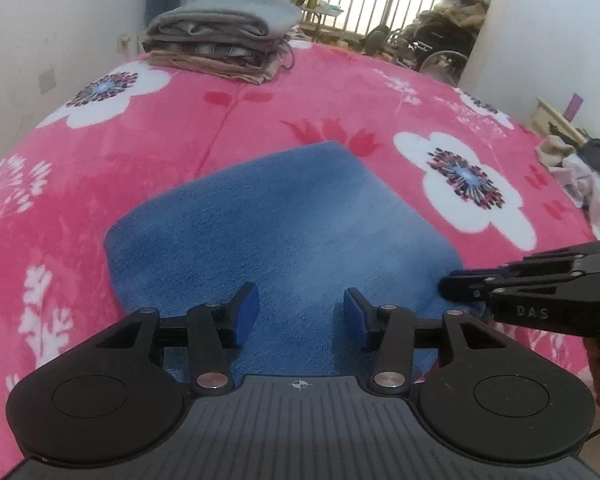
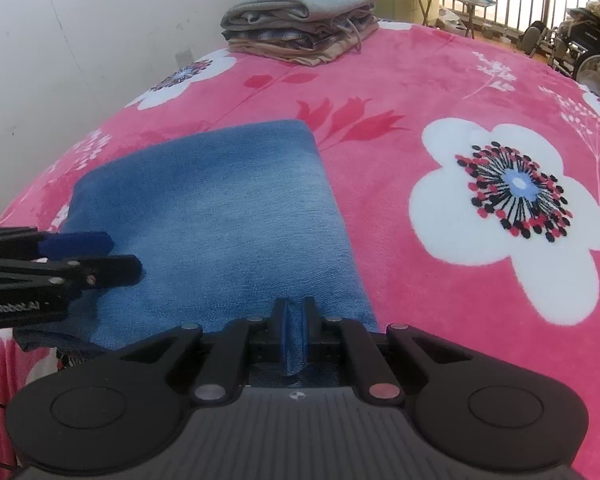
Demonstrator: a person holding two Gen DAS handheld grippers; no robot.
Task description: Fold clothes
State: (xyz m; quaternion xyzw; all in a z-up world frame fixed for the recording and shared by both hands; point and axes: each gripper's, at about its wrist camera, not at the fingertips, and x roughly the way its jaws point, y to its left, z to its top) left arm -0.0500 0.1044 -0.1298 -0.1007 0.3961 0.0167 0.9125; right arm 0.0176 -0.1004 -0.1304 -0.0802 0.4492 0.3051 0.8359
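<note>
A: While the folded denim garment (image 2: 216, 216) lies flat on the pink flowered blanket (image 2: 420, 80), near its front edge, how do you think it will handle?

B: I judge it soft but rather thick and heavy in its layers, not slippery. It will sag if taken by one corner only.

A: Where to take hold, then?

B: At the near edge, at two places well apart. The right gripper (image 2: 296, 320) is pressed together there and pinches a ridge of the denim. The left gripper (image 1: 300, 312) stands spread over the cloth, nothing between its blue pads (image 1: 246, 312).

A: And around it?

B: A pile of folded clothes (image 1: 220, 44) at the far side, well apart, and loose clothes (image 1: 584, 176) at the right edge.
</note>
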